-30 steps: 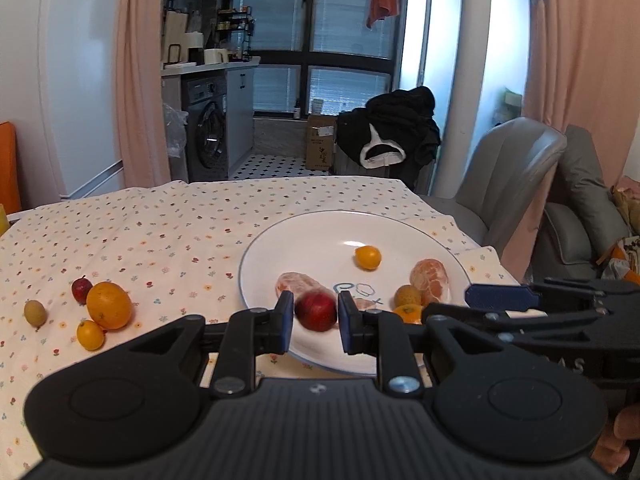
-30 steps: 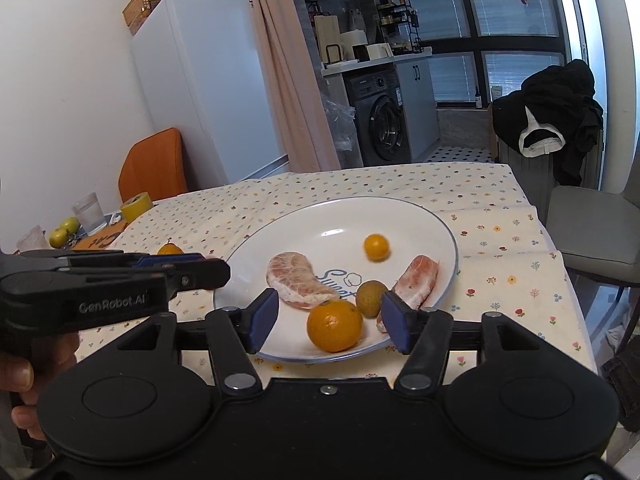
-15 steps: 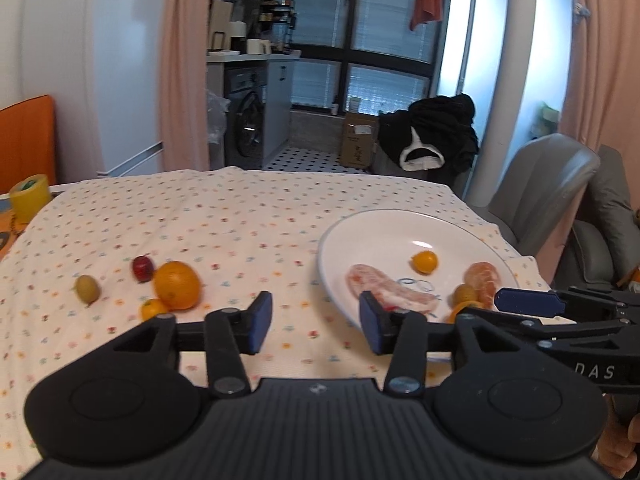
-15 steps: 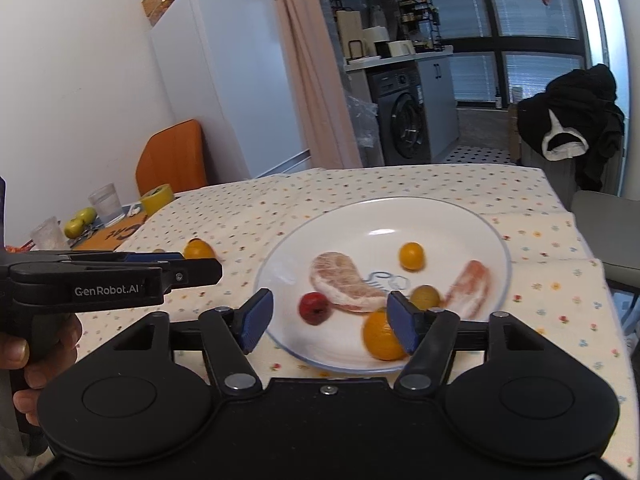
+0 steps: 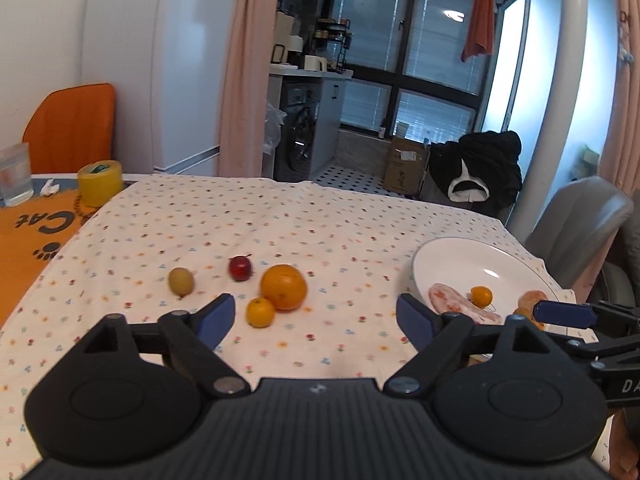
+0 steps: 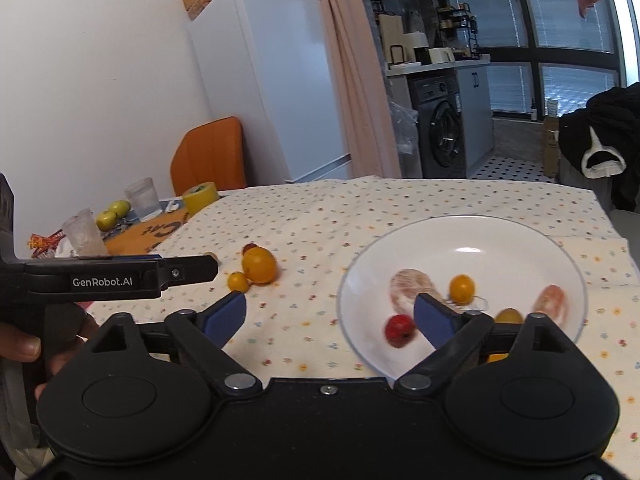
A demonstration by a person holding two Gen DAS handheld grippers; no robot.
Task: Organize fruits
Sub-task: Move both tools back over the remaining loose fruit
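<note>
Four loose fruits remain left of the round white plate (image 5: 460, 256). Released small red fruit (image 6: 400, 330) now lies there. Left gripper (image 5: 316, 314) has swung leftward, jaws spread, empty; right gripper (image 6: 330, 314) likewise.

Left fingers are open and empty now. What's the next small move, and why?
Probably ease the left gripper forward and a little left, down around the small orange fruit. It is the nearest of four fruits left on the tablecloth, lying just ahead of the open fingers, touching or nearly touching the large orange. The plate already holds several fruits, including the red one.
</note>
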